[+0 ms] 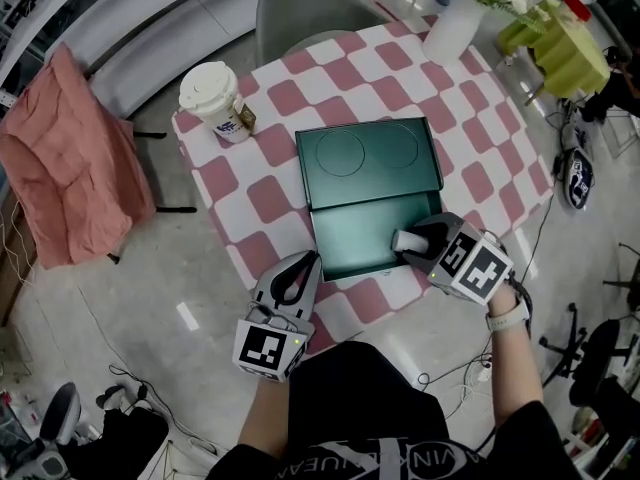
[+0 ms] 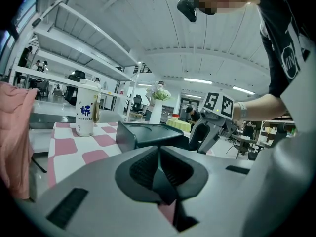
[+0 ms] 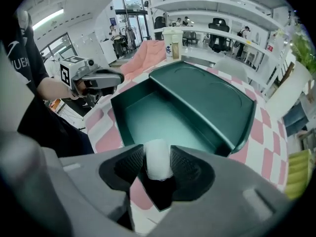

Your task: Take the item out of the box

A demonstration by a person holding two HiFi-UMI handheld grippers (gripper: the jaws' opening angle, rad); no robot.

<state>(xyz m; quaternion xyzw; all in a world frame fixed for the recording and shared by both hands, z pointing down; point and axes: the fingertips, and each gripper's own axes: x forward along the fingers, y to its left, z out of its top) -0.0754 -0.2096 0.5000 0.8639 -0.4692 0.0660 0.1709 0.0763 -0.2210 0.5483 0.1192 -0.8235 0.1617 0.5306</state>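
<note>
A dark green box lies open on the pink-checked table, its lid folded back flat. Its tray looks bare in the right gripper view. A small white rounded item stands between the pads of my right gripper, whose jaws are spread wide around it at the box's near right wall. From the head view the item shows pale at that gripper's tip. My left gripper rests at the table's near edge, left of the box, its jaws shut on nothing.
A white lidded paper cup stands at the table's far left corner. A white vase with flowers is at the far right. A pink cloth hangs over a chair to the left; a grey chair sits behind the table.
</note>
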